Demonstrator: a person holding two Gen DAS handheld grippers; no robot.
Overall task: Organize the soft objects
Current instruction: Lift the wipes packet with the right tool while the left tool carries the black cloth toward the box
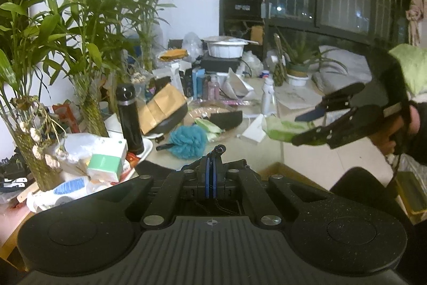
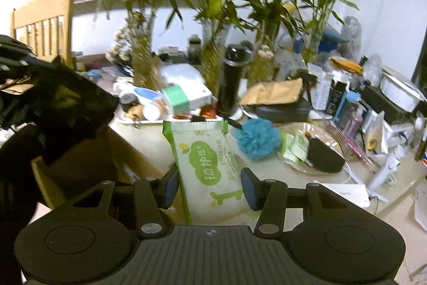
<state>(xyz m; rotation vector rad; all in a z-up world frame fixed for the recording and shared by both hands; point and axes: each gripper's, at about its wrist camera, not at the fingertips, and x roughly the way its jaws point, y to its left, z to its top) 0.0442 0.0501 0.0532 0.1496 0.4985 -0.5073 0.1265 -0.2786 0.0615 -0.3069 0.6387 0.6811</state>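
My right gripper [image 2: 210, 187] is shut on a green-and-white soft pack of wipes [image 2: 210, 164] and holds it above the table edge, by an open cardboard box [image 2: 88, 162]. From the left wrist view the right gripper [image 1: 307, 127] shows at the right with the pack [image 1: 283, 128] in it. My left gripper [image 1: 212, 167] is shut with nothing in it, blue pads together, pointing over the table. A blue bath pouf [image 1: 188, 140] lies on the table, also in the right wrist view [image 2: 257, 138]. Small green wipe packets [image 2: 293, 148] and a black pouch [image 2: 324, 158] lie beside it.
The table is crowded: a black flask [image 1: 129, 119], bamboo plants in glass vases [image 1: 88, 87], a tray of boxes [image 1: 106, 159], a brown paper bag [image 1: 160, 106], a white spray bottle [image 1: 268, 96], a white bowl [image 1: 226, 47]. A wooden chair [image 2: 42, 26] stands at the back left.
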